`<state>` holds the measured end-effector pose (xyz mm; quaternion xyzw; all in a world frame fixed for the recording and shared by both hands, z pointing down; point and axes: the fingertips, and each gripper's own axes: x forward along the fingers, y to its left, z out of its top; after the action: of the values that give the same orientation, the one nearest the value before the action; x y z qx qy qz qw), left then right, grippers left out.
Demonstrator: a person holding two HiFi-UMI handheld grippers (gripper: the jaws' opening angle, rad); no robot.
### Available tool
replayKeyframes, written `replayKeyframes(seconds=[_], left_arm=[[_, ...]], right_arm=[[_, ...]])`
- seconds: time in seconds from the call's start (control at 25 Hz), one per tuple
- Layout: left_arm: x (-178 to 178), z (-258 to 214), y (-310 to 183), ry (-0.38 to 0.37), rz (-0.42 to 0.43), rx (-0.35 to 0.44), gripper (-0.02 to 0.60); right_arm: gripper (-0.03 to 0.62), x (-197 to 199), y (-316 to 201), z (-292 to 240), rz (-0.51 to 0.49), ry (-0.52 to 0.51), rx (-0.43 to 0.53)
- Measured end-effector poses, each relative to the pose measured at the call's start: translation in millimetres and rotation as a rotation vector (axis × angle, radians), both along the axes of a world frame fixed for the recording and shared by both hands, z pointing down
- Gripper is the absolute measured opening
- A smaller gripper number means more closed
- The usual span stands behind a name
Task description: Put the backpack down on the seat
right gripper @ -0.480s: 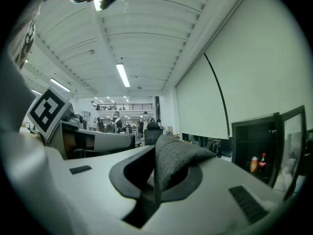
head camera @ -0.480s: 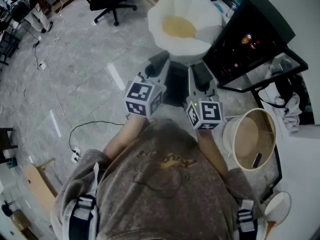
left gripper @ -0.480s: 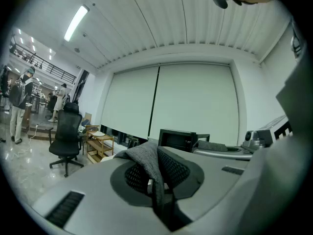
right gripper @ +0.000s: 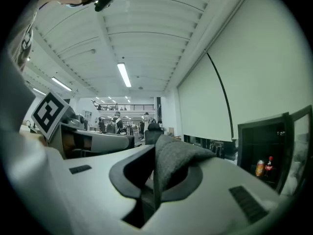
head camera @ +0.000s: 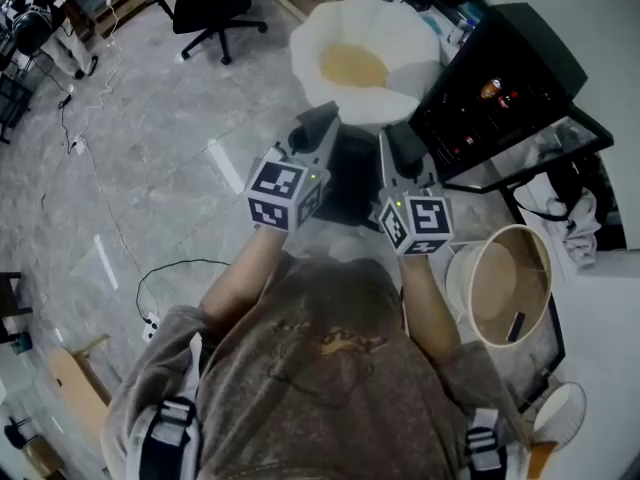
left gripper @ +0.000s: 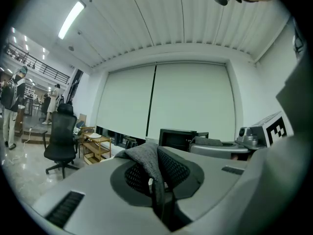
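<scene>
1. The left gripper is clenched on a grey backpack strap.
2. The right gripper grasps the other strap.
3. The dark backpack is between them, with the white petal seat at twelve o'clock.

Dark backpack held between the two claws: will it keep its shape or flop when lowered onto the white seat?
Probably floppy: its grey woven fabric folds and drapes over the shut left claw and right claw. The dark backpack hangs between them, so it will likely slump on the white petal-shaped seat. The coarse weave looks grippy, unlikely to slip.
</scene>
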<state>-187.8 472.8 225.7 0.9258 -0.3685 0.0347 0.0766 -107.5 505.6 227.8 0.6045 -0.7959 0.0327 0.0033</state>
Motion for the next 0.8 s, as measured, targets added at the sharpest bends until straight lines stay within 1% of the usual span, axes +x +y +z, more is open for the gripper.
replayKeyframes(seconds=[0.28, 0.4, 0.52, 0.68, 0.8], left_arm=[[-4, 5, -17, -0.014, 0.033, -0.006, 0.034], [1, 11, -28, -0.023, 0.039, 0.005, 0.034], [8, 20, -39, -0.024, 0.043, -0.010, 0.034], [13, 30, -55, -0.033, 0.024, -0.013, 0.032], [22, 30, -75, -0.019, 0.029, -0.010, 0.032]], right_arm=[[0.029, -3, -15, 3, -0.005, -0.050, -0.017], [0.029, 2, -23, 8, -0.012, -0.052, -0.025], [0.029, 8, -33, 15, -0.010, -0.059, -0.032], [0.029, 12, -52, 18, -0.014, -0.059, -0.028], [0.029, 20, -73, 20, -0.017, -0.071, -0.026]])
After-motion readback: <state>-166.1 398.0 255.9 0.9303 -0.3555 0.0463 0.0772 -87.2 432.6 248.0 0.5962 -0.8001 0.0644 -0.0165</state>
